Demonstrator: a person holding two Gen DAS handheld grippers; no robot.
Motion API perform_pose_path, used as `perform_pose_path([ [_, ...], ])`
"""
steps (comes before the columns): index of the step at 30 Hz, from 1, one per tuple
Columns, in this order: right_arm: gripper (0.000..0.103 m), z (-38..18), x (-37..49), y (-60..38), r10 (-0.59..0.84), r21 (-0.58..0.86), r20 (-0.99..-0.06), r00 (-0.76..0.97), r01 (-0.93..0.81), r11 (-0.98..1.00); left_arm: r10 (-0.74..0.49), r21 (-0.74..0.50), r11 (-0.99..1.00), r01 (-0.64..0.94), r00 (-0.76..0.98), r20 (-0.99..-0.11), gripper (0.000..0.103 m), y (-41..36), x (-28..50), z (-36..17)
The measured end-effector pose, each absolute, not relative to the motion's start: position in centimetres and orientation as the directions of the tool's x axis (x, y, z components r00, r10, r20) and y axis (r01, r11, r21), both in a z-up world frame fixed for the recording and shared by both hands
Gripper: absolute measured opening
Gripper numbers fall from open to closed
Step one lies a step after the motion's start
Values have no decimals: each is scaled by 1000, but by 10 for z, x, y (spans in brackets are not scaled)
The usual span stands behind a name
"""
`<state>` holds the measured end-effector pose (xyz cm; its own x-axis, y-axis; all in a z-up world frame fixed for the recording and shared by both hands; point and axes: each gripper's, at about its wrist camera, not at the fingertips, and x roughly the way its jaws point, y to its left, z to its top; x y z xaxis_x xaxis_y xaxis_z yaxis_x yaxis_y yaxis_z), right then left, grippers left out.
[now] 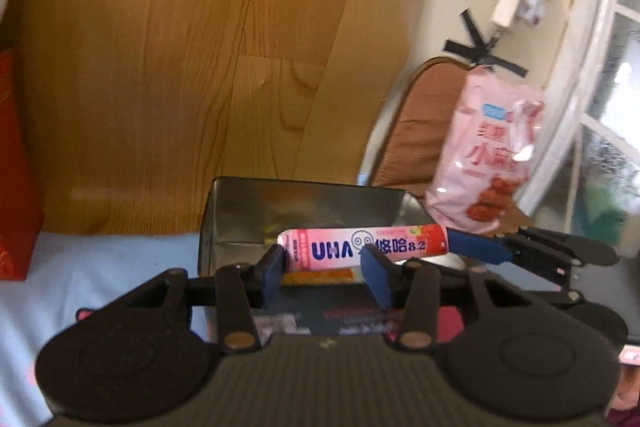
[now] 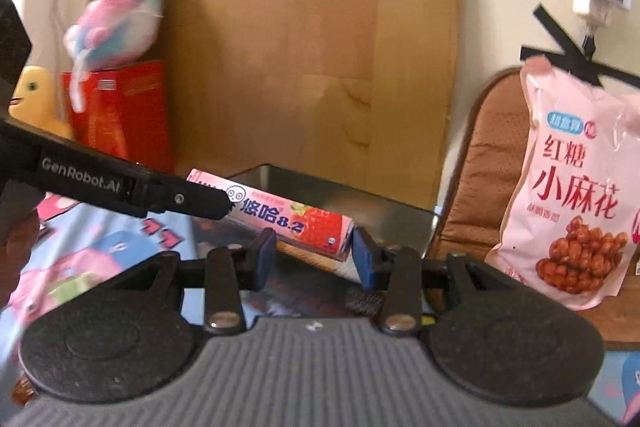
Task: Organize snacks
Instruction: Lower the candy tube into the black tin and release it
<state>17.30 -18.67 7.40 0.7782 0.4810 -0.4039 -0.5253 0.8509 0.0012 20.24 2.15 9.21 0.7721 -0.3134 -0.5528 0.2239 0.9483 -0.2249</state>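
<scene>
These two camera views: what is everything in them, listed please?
UHA candy stick pack: one, pink with strawberry print, held over the tin at both ends.
Metal tin: one, silver, open, on the patterned cloth.
Snack bag: one, pink, propped on the brown chair.
Brown chair: one, right of the tin.
Red box: one, left, by the wood panel.
Plush toy: one, pink and blue, atop the red box.
Left gripper: black, blue pads, gripping the pack.
Right gripper: same, gripping its other end.
</scene>
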Motion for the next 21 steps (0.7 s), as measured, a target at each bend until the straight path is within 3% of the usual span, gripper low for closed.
perform_pose_path([
  [8, 54, 62, 198, -195, 476, 120, -440, 762, -475, 872, -210, -154, 977, 148, 794, -570, 45, 18, 213, 81],
  [21, 57, 69, 93, -227, 553, 245, -401, 730, -496, 833, -108, -106, 993, 57, 812, -573, 49, 25, 134, 83],
])
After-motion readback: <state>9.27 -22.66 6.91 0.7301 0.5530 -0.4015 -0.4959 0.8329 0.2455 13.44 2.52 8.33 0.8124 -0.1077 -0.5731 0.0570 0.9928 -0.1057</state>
